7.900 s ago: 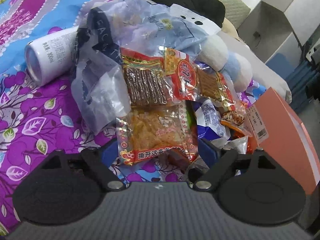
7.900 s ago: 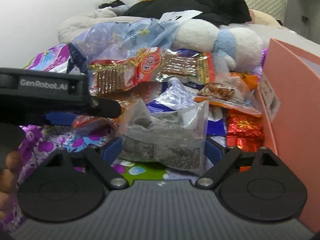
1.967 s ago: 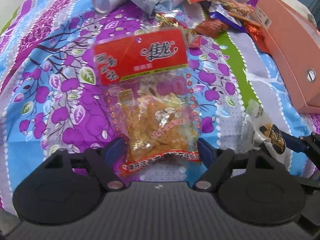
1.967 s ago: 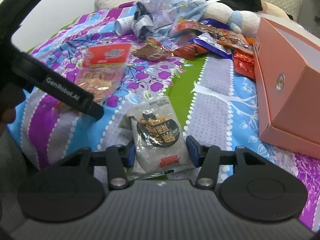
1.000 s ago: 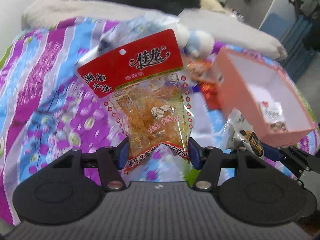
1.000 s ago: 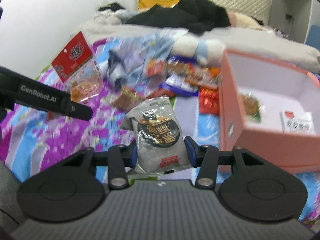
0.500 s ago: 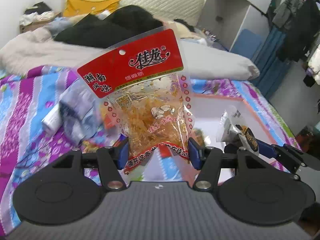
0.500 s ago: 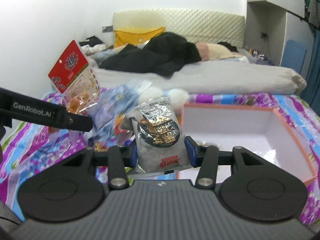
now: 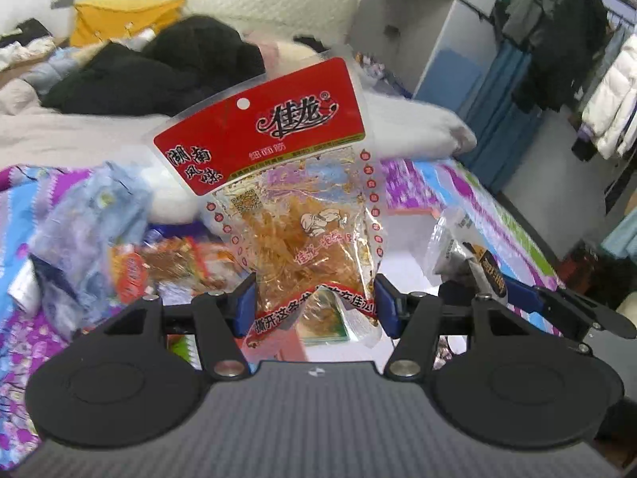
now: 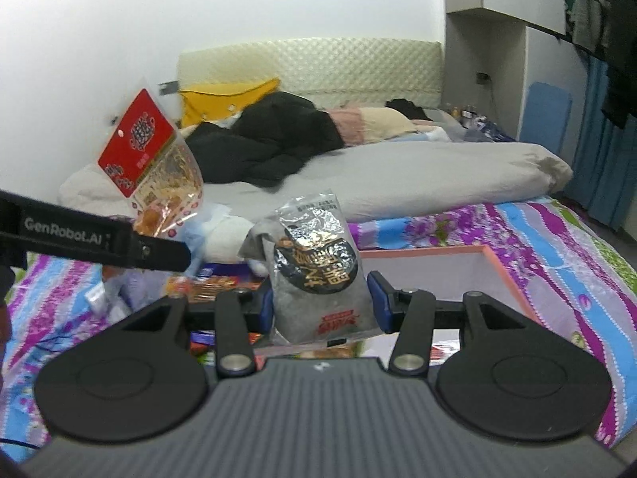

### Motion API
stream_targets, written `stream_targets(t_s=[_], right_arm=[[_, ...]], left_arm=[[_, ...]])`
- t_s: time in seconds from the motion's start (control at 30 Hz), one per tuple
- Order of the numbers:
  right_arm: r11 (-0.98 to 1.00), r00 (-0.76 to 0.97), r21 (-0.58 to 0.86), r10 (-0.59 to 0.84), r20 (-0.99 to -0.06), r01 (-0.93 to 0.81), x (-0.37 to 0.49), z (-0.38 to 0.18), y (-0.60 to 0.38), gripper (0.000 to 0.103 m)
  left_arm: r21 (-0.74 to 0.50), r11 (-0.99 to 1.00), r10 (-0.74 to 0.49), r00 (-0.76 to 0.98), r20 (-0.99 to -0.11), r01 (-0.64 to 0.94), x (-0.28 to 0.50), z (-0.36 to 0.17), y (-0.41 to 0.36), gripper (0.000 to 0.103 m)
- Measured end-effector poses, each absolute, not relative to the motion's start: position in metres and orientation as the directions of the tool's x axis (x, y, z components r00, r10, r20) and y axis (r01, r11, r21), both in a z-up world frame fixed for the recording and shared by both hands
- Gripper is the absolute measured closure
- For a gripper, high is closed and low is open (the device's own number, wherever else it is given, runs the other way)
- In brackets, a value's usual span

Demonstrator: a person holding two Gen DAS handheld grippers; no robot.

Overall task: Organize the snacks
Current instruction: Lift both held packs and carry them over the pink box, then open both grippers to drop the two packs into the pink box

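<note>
Left gripper clamped on the red packet; right gripper clamped on the grey pouch.
Both snacks have been lifted off the quilt and now hang above the pink box, probably ready to drop in.

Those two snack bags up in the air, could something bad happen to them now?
Maybe. The left gripper pinches the red-topped bag only at its bottom edge, so the tall top could flop and slip out. The right gripper holds the silver bag low down too. Both are close together near the pink box, so they might bump, or a bag could drop outside it.
</note>
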State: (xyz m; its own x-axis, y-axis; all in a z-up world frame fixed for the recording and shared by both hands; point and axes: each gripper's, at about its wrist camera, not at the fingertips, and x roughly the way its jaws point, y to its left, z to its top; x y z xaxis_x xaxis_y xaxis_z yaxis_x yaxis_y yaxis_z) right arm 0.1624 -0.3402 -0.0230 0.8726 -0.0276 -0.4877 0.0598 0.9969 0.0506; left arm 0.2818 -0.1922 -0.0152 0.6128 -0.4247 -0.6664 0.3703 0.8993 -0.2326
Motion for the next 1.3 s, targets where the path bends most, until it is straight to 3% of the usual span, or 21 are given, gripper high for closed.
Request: stream_targets(t_s=[0.37,0.67,0.77,0.87,0.93,1.3], right_arm=[[0.979,0.738,0.063,-0.102,-0.667,0.193,0.187,-0.095,-0.398,0.053],[0.969,0.671,0.124,-0.053,-0.739,0.212,0.204,-0.140,-0.417,0.053],[0.969,0.662,0.120,-0.055,-0.747,0.216,0.209,-0.146,-0.421,0.051],[0.966,0.648,0.125,-0.053,-0.759,0.226,0.212,-0.149,-0.426,0.051],[0.961,0.646,0.130,-0.060,-0.761,0.242,0.212,-0.149,-0.430,0.042],[0.965,0.713,0.130,-0.073,-0.698,0.226,0.191,-0.114,-0.427,0.039]], left_arm=[[-0.222,0.877,-0.421,0.459,-0.782,0.426,0.313,-0.090,-0.261,0.039],[-0.218,0.878,-0.388,0.364,-0.847,0.427,0.330,-0.141,-0.272,0.038],[-0.209,0.877,-0.380,0.359,-0.852,0.433,0.332,-0.146,-0.274,0.035],[-0.206,0.877,-0.374,0.349,-0.859,0.433,0.332,-0.148,-0.278,0.022],[-0.213,0.879,-0.375,0.343,-0.861,0.427,0.333,-0.147,-0.278,0.018],[-0.209,0.869,-0.411,0.420,-0.809,0.448,0.308,-0.095,-0.267,0.018]])
